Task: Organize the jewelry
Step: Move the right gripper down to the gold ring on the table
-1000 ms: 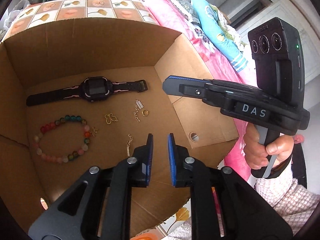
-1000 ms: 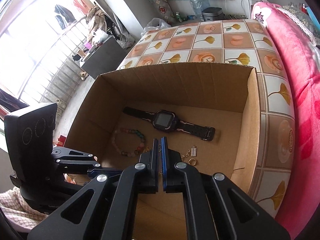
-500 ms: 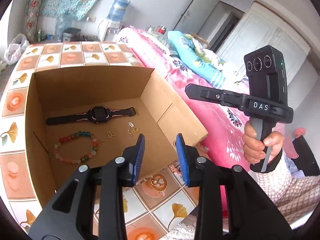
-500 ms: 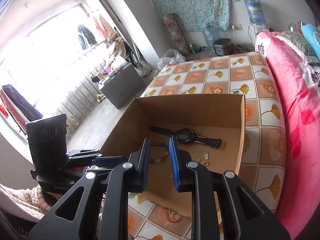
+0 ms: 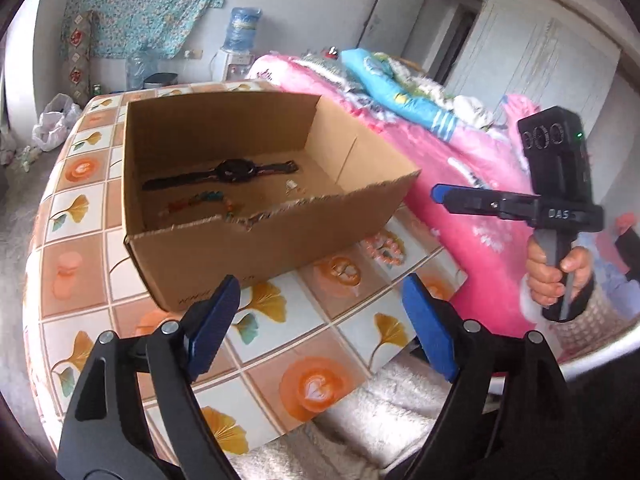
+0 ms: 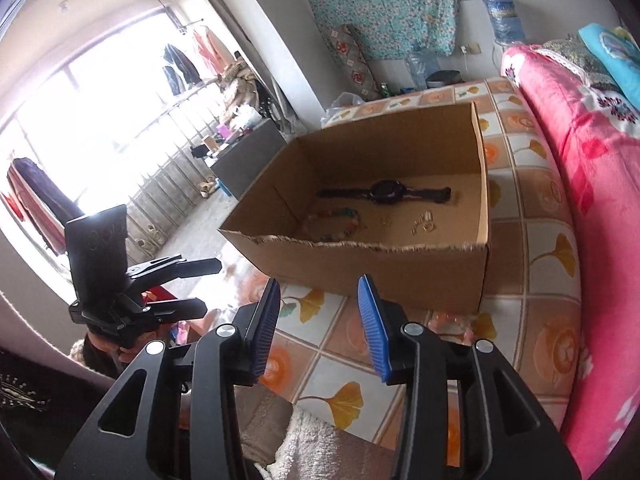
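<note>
- the jewelry lies on the floor of the open cardboard box (image 6: pixel 360 256) – a black watch (image 6: pixel 386 192) across the back, a bead bracelet (image 6: pixel 336 224) in front of it, and a few small gold pieces (image 6: pixel 422 226) just beside the bracelet, all set apart from one another.
- left gripper (image 5: pixel 320 328): jaws have just been opening, now spread wide with nothing between them, held outside the box over the tiled table top (image 5: pixel 260 344).
- right gripper (image 6: pixel 318 320): jaws have also just been opening, parted and empty, likewise short of the box.
- judgement – the sorting looks finished or nearly so; no piece is seen waiting outside the box.
</note>
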